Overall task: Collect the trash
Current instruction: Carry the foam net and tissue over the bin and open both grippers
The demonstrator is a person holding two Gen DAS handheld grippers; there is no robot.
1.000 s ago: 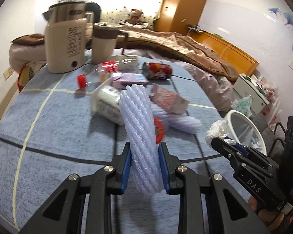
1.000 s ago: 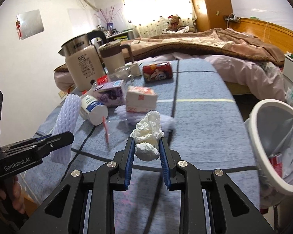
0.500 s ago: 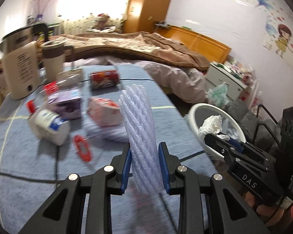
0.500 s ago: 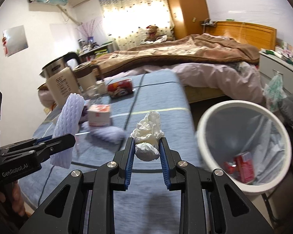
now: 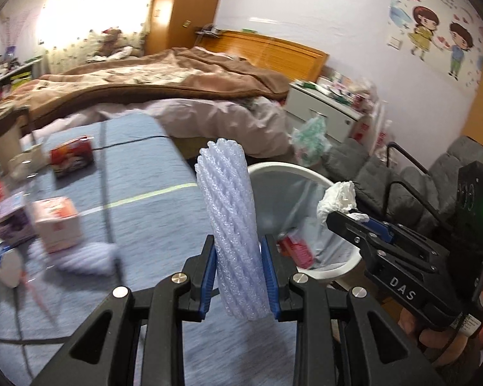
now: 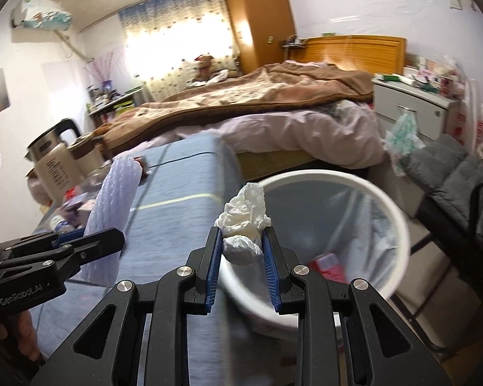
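My left gripper is shut on a pale lilac foam net sleeve held upright at the table's right edge, next to the white trash bin. My right gripper is shut on a crumpled white tissue and hovers over the near rim of the bin. The bin has a clear liner and red wrappers inside. The right gripper with the tissue shows in the left wrist view; the left gripper with the sleeve shows in the right wrist view.
On the blue tablecloth lie a red can, a pink carton, a purple box, another foam sleeve and a white bottle. A kettle stands far left. A bed lies behind, grey chairs on the right.
Both grippers have swung right from above the table toward the bin, each still holding its item. The bin now lies directly under the right gripper.
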